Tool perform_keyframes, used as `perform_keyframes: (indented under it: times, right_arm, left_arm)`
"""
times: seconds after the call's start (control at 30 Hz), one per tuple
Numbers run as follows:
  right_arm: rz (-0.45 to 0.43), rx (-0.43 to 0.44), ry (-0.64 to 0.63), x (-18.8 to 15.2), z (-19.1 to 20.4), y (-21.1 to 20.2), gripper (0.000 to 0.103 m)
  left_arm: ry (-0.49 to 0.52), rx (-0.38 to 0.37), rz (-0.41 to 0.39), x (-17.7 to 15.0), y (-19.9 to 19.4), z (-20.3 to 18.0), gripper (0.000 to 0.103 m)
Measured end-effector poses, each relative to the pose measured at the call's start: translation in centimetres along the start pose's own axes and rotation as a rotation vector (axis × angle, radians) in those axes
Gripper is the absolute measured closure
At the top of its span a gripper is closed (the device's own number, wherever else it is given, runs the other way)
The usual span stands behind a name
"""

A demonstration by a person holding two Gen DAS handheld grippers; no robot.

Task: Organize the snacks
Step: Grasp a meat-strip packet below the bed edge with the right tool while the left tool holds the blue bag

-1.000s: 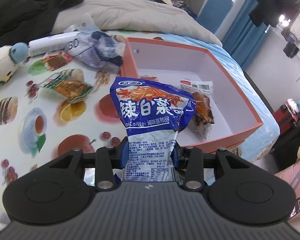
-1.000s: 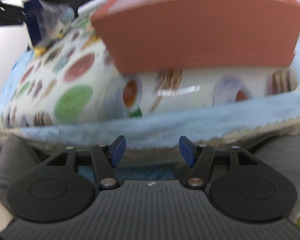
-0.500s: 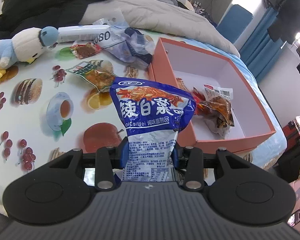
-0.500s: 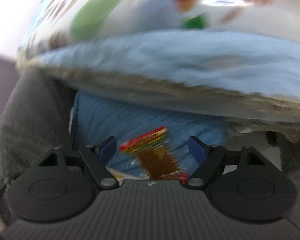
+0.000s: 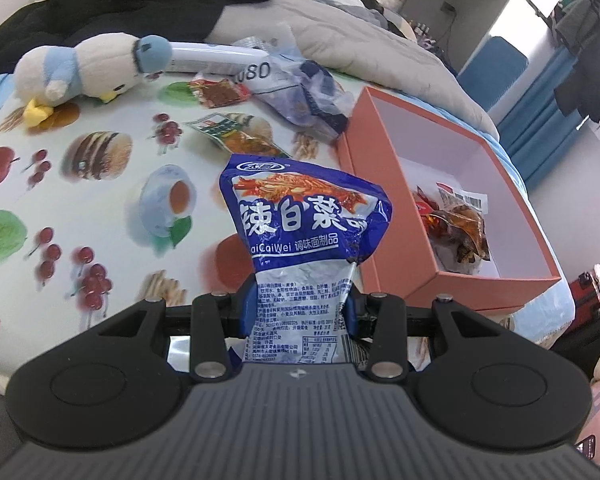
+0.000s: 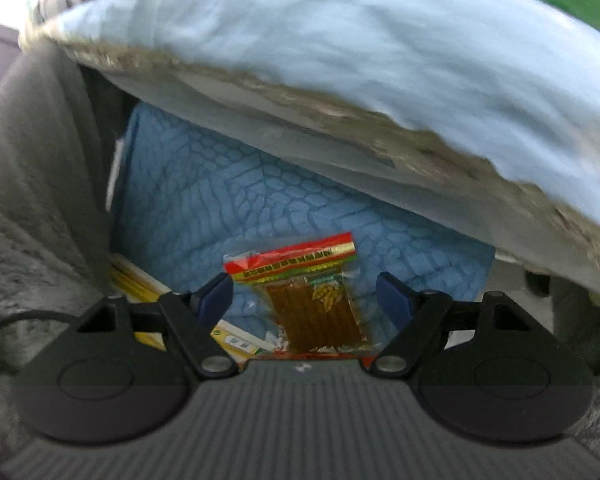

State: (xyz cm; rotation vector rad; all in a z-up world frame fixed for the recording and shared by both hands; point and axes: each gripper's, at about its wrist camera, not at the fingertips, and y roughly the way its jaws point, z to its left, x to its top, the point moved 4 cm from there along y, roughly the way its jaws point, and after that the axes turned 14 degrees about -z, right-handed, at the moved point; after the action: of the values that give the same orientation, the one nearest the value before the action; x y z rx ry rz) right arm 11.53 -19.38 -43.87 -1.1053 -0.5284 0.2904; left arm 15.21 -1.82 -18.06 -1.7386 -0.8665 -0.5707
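Note:
My left gripper point(image 5: 300, 304) is shut on the lower end of a blue snack bag point(image 5: 304, 216), which it holds upright over the fruit-print cloth point(image 5: 100, 208). Just right of the bag stands the orange box point(image 5: 384, 184). Brown snack packets point(image 5: 460, 232) lie inside it. My right gripper point(image 6: 306, 296) points steeply down below the bed's edge and is open. A small red-topped packet of brown sticks point(image 6: 316, 312) lies on a blue mat point(image 6: 220, 208) between its fingers, which do not touch it.
Two small packets point(image 5: 236, 136) point(image 5: 218, 94), a crumpled clear bag point(image 5: 304, 96) and a plush toy point(image 5: 88, 68) lie on the cloth behind the box. In the right wrist view a pale-blue blanket edge point(image 6: 340, 60) overhangs, with grey fabric point(image 6: 28, 200) at the left.
The left gripper carried the blue bag leftward, so the box now sits further right. The right gripper tipped down from the box's side to the floor, its jaws widened, and the packet came between them.

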Motion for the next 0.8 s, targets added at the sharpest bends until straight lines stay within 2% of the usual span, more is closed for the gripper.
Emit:
perform_keyframes:
  times: [0.3,0.6,0.7,0.73,0.8]
  right_arm:
    - [0.093,-0.103,-0.123,-0.1,2.7,3.0,0.022]
    - [0.206,-0.209,-0.186,-1.1,2.8,5.3,0.021]
    - [0.207,-0.224,-0.198,-1.1,3.1,5.8,0.022]
    - [0.205,-0.237,-0.204,-1.1,3.3,6.1,0.026]
    - [0.194,-0.271,-0.233,-1.1,3.8,6.3,0.046]
  left_arm:
    - [-0.040,0.019,-0.026,-0.2,-2.1,2.9,0.057]
    - [-0.078,0.035,-0.048,-0.5,-3.4,4.7,0.057]
    - [-0.090,0.037,-0.053,-0.6,-3.7,4.8,0.057]
    - [-0.093,0.037,-0.054,-0.7,-3.7,4.9,0.057]
    - [-0.097,0.035,-0.054,-0.8,-3.7,4.9,0.057]
